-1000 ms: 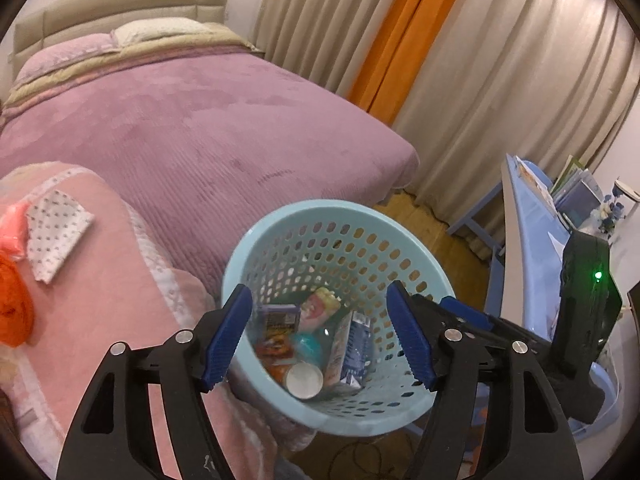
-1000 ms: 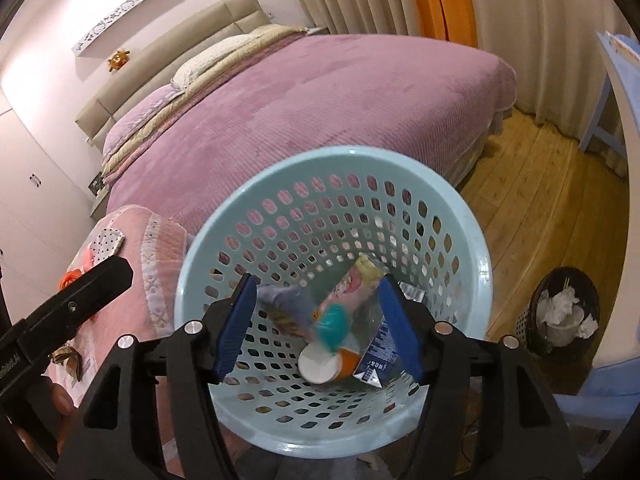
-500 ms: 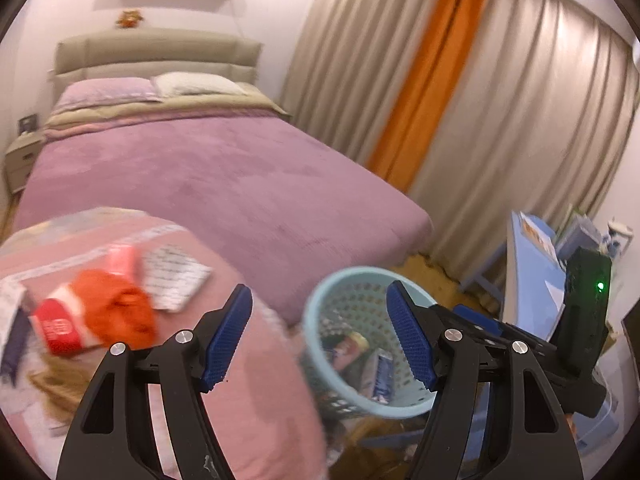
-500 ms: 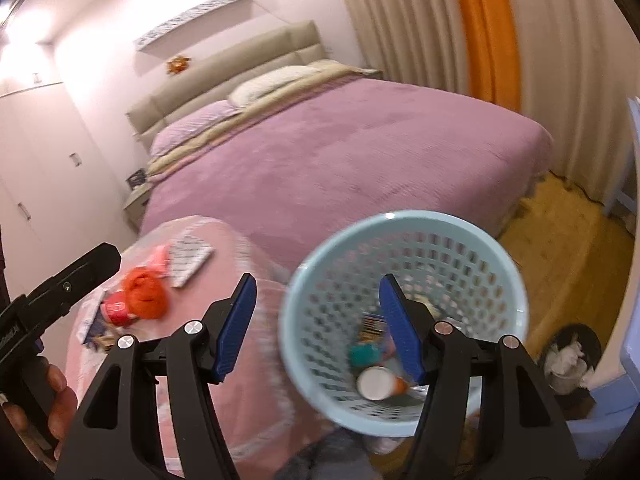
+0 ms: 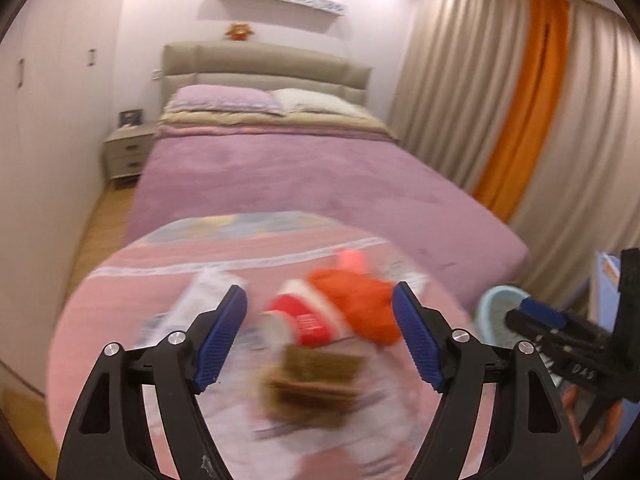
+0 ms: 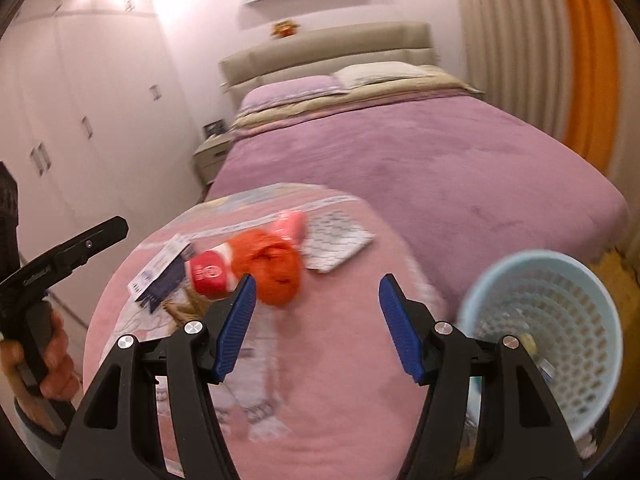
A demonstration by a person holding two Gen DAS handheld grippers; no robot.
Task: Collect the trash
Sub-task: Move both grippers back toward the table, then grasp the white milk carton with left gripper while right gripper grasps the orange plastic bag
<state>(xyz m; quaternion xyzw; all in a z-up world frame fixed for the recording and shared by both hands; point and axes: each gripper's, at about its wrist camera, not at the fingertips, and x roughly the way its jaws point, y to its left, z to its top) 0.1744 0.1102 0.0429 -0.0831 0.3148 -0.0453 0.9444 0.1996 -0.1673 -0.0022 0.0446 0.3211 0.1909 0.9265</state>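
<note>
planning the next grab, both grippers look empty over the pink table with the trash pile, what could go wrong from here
1. The orange crumpled bag, red cup and brown wad lie bunched together, so the left gripper, jaws opening with nothing between them, may drag neighbours along.
2. The blue basket sits off the table's right edge; a careless carry could drop trash on the floor.
3. Both grippers are close together and might collide.

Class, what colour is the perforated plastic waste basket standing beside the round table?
Light blue; the perforated plastic waste basket shows best in the right wrist view.
</note>
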